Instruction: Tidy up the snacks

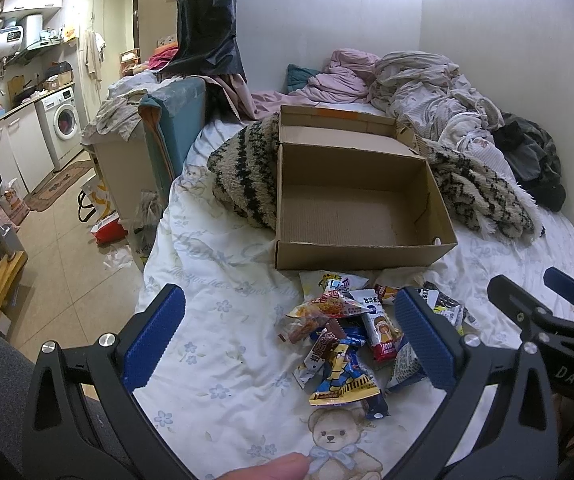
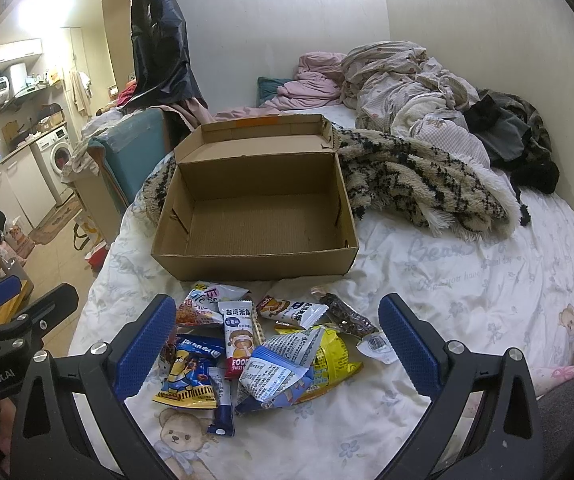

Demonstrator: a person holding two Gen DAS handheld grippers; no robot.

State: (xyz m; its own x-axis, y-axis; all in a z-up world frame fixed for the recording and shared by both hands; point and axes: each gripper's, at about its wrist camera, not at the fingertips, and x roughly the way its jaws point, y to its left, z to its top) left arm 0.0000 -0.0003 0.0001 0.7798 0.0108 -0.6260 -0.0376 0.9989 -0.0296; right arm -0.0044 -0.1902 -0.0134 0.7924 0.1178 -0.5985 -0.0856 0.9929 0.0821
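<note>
Bed (image 2: pixel 467 280) with white bear-print sheet fills most of both views; fuzzy cream-and-black patterned blanket (image 2: pixel 427 184) bunched behind and to the right of the box, crumpled pale bedding (image 2: pixel 403 80) further back by the wall. Open brown cardboard box (image 2: pixel 255 216) sits on the sheet, lid flap folded back, nothing inside. Just in front of the box, apart from it — loose pile of small colourful snack packets (image 2: pixel 263 340) lying on the sheet, overlapping each other. Among them: yellow-and-blue cartoon packet (image 2: pixel 187 380) at the near left, crumpled yellow bag (image 2: pixel 327 356) on the right, white-and-red bar wrapper (image 2: pixel 241 336) in the middle.

Left tool (image 1: pixel 289 344) released, blue ribbed pads spread wide, hovering over the pile's left side, gripping nothing. Right tool (image 2: pixel 277 348) also spread wide — pads either side of the pile, above it, holding nothing. Contact with packets: cannot tell.
</note>
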